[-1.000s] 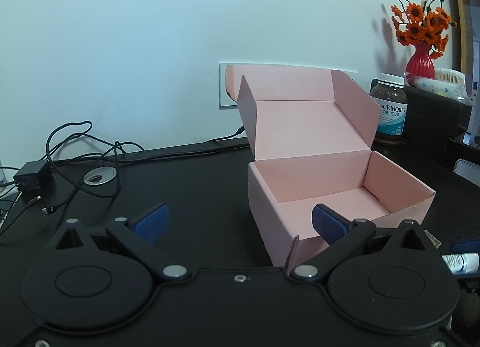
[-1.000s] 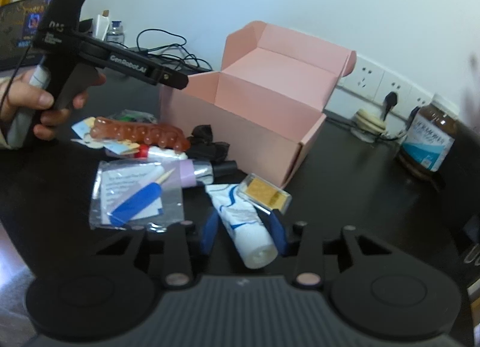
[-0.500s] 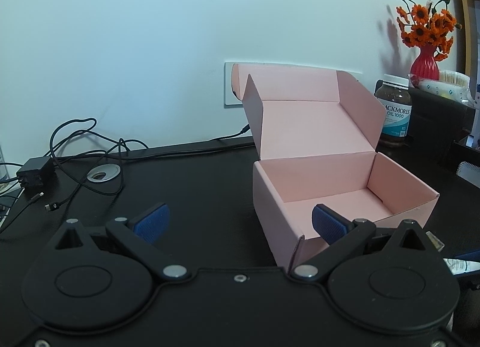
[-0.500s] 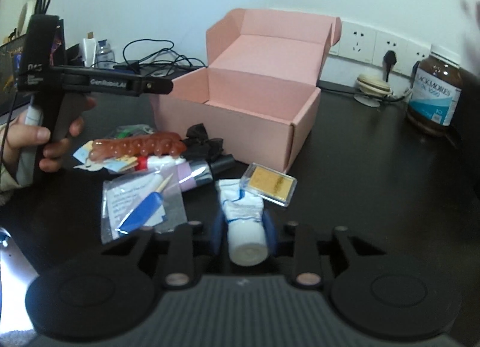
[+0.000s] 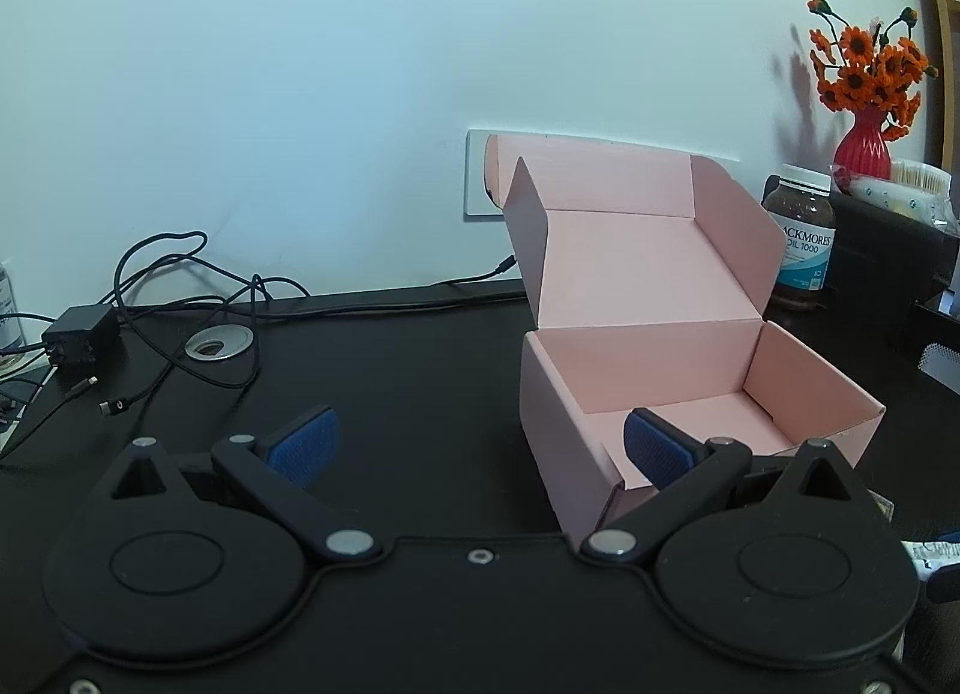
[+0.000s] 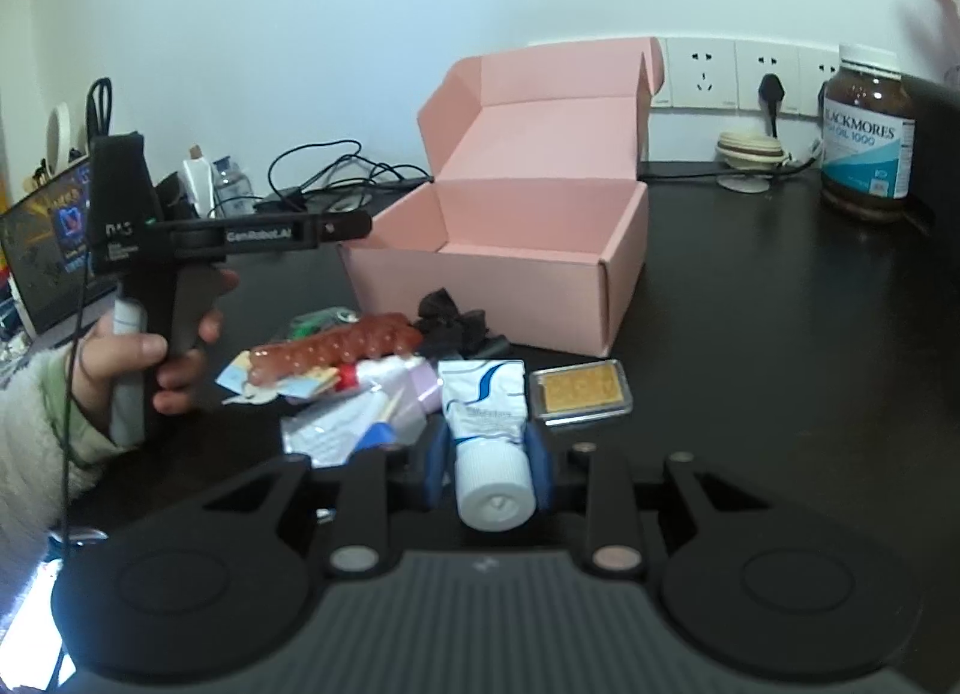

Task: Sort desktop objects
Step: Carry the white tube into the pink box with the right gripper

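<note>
An open pink cardboard box [image 6: 480, 298] stands on the black desk with its lid up and nothing inside. My right gripper [image 6: 489, 454] is shut on a white tube with blue print [image 6: 486, 412], cap end toward the camera. Around the tube lie a gold flat case [image 6: 579, 391], a red-brown beaded piece [image 6: 336, 349], a black bow [image 6: 456, 316], a purple tube [image 6: 420, 382] and a clear bag [image 6: 336, 430]. My left gripper [image 5: 480, 439] hangs open and holds nothing, with the pink box [image 5: 558, 436] behind its right finger. A hand holds the left gripper [image 6: 264, 232] left of the box.
A brown Blackmores bottle [image 6: 867, 135] stands at the back right by the wall sockets [image 6: 702, 72]. Tangled black cables and a charger [image 5: 168, 298] lie at the back left. A red vase of orange flowers [image 5: 864, 87] sits on a black unit. A laptop [image 6: 42, 256] is at the far left.
My right gripper's jaws have come together on the white tube, and the gripper has rolled so the desk now looks level. The left gripper has stayed put.
</note>
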The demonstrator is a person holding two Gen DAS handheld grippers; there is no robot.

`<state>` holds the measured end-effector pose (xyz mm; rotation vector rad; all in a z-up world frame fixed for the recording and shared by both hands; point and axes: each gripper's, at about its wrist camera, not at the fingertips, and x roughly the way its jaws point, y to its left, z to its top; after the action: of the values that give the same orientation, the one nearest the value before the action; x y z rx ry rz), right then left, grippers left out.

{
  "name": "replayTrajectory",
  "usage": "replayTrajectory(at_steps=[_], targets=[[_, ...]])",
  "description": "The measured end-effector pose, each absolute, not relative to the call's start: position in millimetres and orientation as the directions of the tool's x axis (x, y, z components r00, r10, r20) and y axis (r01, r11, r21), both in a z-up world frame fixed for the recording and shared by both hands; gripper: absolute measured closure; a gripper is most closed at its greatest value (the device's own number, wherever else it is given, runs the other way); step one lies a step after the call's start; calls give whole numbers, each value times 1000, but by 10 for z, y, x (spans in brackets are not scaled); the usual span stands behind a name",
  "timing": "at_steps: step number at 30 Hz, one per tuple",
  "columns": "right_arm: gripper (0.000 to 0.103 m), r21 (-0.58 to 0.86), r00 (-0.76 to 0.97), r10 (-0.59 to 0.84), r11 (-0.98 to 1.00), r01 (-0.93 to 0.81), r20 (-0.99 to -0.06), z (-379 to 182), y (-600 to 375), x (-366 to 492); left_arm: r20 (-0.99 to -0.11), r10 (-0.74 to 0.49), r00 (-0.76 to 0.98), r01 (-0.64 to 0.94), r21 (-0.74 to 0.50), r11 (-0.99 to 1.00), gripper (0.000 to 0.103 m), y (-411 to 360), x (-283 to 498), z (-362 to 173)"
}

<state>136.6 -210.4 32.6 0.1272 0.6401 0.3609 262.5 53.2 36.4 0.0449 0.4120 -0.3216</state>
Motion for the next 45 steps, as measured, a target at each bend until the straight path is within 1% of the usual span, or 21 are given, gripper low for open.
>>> replayTrajectory(at_steps=[4, 10, 12, 16, 21, 27, 34, 40, 45], targets=[[75, 211, 747, 375, 927, -310, -548, 400, -2027, 1385, -396, -295, 869, 312, -23, 950, 0, 539, 2620, 370], [75, 94, 805, 318, 944, -315, -501, 812, -1935, 1680, -398, -299, 867, 311, -36, 950, 0, 551, 2624, 375], [75, 61, 808, 296, 949, -309, -510, 929, -1898, 1883, -396, -299, 868, 312, -32, 950, 0, 547, 2622, 373], [75, 32, 788, 225, 967, -253, -573, 987, -1824, 2392, -403, -294, 867, 308, -30, 951, 0, 546, 2637, 363], [75, 55, 747, 198, 976, -211, -634, 800, -1710, 2758, -392, -300, 870, 312, -34, 949, 0, 549, 2618, 382], [75, 24, 717, 157, 981, -192, -679, 546, -1552, 2960, -386, -293, 875, 311, -17, 950, 0, 521, 2594, 389], [76, 11, 685, 119, 987, -161, -719, 447, -1543, 3099, -385, -279, 880, 298, -10, 955, 0, 523, 2601, 393], [77, 29, 654, 119, 989, -147, -747, 400, -1573, 3157, -387, -267, 883, 291, 3, 957, 0, 512, 2604, 388], [77, 40, 656, 120, 990, -135, -745, 385, -1568, 3125, -379, -254, 890, 284, 24, 958, 0, 497, 2592, 391]])
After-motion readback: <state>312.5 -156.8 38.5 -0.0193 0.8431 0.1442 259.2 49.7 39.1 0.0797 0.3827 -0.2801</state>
